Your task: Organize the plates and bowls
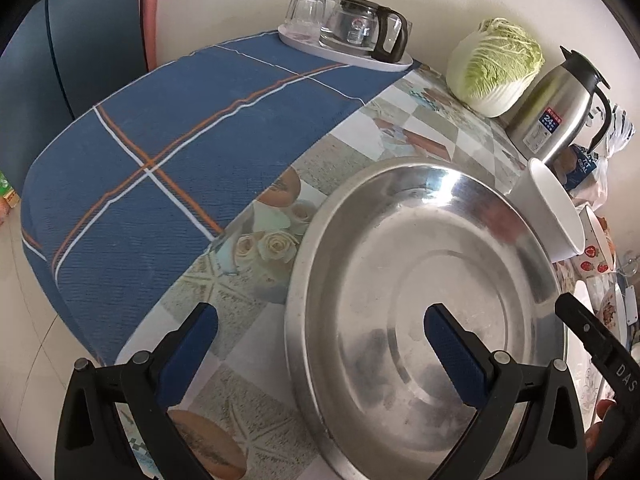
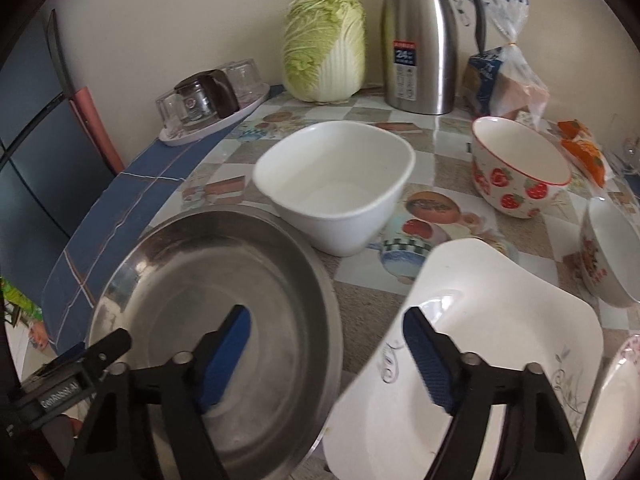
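A large steel plate (image 1: 420,280) lies on the table, and my left gripper (image 1: 320,316) stands open across its left rim, one finger over the tablecloth and the other over the plate's inside. In the right wrist view my right gripper (image 2: 326,316) is open, with its left finger over the steel plate (image 2: 180,280) and its right finger over a white square plate (image 2: 500,300); the pads press on nothing. Behind them stand a white square bowl (image 2: 336,188), a strawberry-patterned bowl (image 2: 520,168) and a floral bowl (image 2: 608,252). Another plate's edge (image 2: 616,400) shows at the lower right.
Along the wall stand a cabbage (image 2: 324,48), a steel thermos jug (image 2: 420,40), a bagged loaf (image 2: 504,80) and a tray with a glass pot and glasses (image 2: 212,108). A blue checked cloth (image 1: 160,160) covers the table's left part, whose edge drops to the floor.
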`<action>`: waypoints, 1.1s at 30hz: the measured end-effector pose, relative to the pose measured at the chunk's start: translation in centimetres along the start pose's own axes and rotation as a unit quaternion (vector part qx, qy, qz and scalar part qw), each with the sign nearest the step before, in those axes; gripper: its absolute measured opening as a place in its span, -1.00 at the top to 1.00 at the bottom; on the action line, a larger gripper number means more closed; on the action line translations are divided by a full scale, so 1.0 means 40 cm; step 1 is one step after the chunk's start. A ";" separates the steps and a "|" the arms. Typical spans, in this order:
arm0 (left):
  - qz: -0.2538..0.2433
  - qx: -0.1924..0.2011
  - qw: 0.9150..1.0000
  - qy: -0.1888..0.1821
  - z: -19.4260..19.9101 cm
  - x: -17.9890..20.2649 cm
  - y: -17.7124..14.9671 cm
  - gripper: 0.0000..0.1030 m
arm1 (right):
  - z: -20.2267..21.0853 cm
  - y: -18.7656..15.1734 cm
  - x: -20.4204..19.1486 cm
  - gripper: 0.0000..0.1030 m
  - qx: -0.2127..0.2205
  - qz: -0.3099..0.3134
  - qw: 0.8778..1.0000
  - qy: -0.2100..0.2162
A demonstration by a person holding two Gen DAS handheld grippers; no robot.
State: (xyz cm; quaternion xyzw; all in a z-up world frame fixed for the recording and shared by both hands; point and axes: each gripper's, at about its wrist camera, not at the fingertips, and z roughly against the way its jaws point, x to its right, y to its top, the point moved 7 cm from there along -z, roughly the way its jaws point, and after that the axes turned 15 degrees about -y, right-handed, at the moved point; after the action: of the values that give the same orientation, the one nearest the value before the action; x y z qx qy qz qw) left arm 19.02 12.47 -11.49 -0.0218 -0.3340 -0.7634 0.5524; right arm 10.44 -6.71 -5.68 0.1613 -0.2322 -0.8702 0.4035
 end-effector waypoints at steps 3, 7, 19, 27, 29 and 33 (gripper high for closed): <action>0.003 0.002 1.000 -0.009 -0.008 0.003 0.005 -0.97 | -0.012 0.002 -0.008 -0.10 -0.010 0.001 1.000 0.011; 0.003 0.002 1.000 -0.009 -0.010 0.001 0.007 -0.79 | -0.033 -0.002 -0.001 0.20 -0.026 -0.009 1.000 0.013; 0.023 0.003 0.999 -0.028 -0.007 -0.005 0.022 0.38 | -0.050 -0.024 0.000 0.71 -0.047 0.000 0.999 0.024; 0.019 0.013 1.000 -0.016 0.043 -0.006 0.019 0.45 | -0.025 -0.023 -0.009 0.71 -0.039 0.014 0.999 0.025; 0.019 0.016 1.000 -0.015 0.060 -0.005 0.021 0.45 | -0.011 -0.021 -0.014 0.71 -0.033 0.019 0.999 0.026; 0.016 0.023 1.000 -0.011 0.097 -0.002 0.025 0.45 | 0.011 -0.023 -0.019 0.71 -0.029 0.022 0.999 0.034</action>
State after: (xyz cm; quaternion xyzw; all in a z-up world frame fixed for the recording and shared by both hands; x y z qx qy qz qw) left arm 18.61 14.45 -8.01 -0.0230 -0.3569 -0.7462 0.5615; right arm 10.12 -5.48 -5.75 0.1735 -0.1967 -0.8616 0.4346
